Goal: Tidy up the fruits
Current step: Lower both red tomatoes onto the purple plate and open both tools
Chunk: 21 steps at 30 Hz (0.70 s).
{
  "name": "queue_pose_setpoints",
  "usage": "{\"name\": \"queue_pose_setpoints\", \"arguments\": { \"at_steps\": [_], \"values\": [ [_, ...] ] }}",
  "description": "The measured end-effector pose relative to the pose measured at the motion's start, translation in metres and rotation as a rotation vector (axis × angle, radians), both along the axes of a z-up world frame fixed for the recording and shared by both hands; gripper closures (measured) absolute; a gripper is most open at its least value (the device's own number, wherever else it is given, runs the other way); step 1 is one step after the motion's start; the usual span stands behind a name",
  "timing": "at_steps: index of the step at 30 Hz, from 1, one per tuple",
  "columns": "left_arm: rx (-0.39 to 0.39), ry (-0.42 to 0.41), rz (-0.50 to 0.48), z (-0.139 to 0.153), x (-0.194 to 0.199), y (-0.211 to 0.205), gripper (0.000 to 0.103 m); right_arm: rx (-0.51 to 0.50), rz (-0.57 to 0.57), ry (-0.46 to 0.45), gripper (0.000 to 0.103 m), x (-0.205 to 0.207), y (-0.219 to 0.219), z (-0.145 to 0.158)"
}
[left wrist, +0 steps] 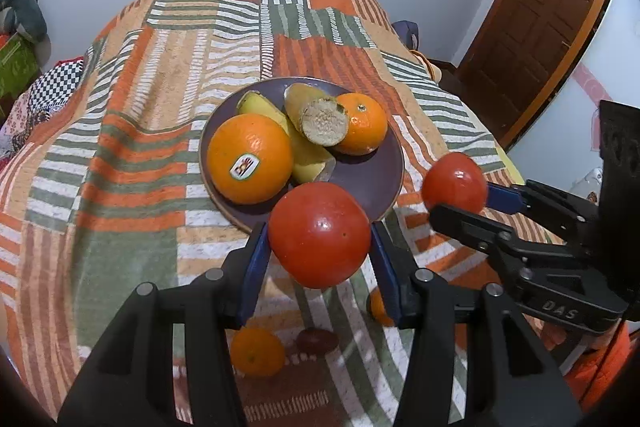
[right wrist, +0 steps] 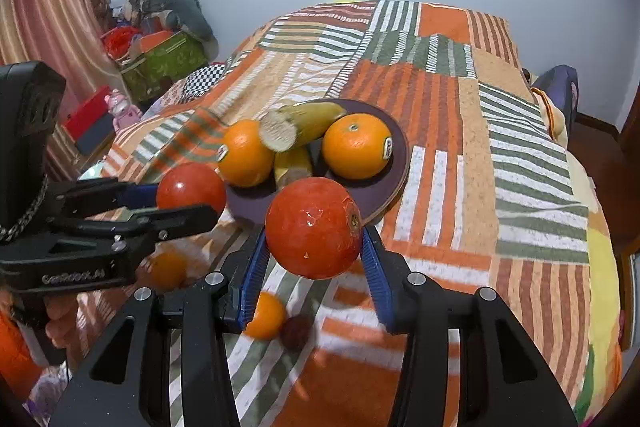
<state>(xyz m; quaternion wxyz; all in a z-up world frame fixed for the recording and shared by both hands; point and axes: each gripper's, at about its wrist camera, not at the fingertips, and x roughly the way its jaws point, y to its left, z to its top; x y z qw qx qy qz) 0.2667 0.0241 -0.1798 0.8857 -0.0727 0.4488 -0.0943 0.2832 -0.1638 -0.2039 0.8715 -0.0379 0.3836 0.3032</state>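
Black gripper frames fill the lower field of both wrist views. Left gripper [left wrist: 320, 239]: blue pads closed against the sides of a glossy red tomato [left wrist: 319, 234], held above the bedspread just short of the near rim of the plate [left wrist: 372, 187]. Right gripper [right wrist: 314, 239]: pads likewise clamped on a second red tomato [right wrist: 314, 227] with a scuffed skin, also near the plate's front rim. The two grippers sit side by side, close but apart. On the plate lie two oranges [left wrist: 251, 159], [left wrist: 362, 123] and cut yellow fruit pieces [left wrist: 316, 119]. Its near-right sector is bare. Striped patchwork bedspread [left wrist: 132, 131] covers a bed. Small oranges [left wrist: 258, 351] and a dark fruit [left wrist: 317, 342] rest on it below the grippers. White wall and brown door [left wrist: 540, 11] stand beyond.
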Motion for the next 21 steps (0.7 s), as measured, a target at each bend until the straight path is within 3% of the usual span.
{"name": "queue_pose_setpoints", "arguments": {
  "at_steps": [10, 21],
  "values": [
    [0.027, 0.017, -0.003, -0.011, 0.024, -0.005, 0.053, -0.024, 0.019, 0.032, 0.060, 0.032, 0.014, -0.017],
    [0.001, 0.059, 0.020, -0.026, 0.036, -0.001, 0.053, -0.066, 0.033, 0.044, 0.060, 0.047, 0.025, -0.032]
  ]
}}
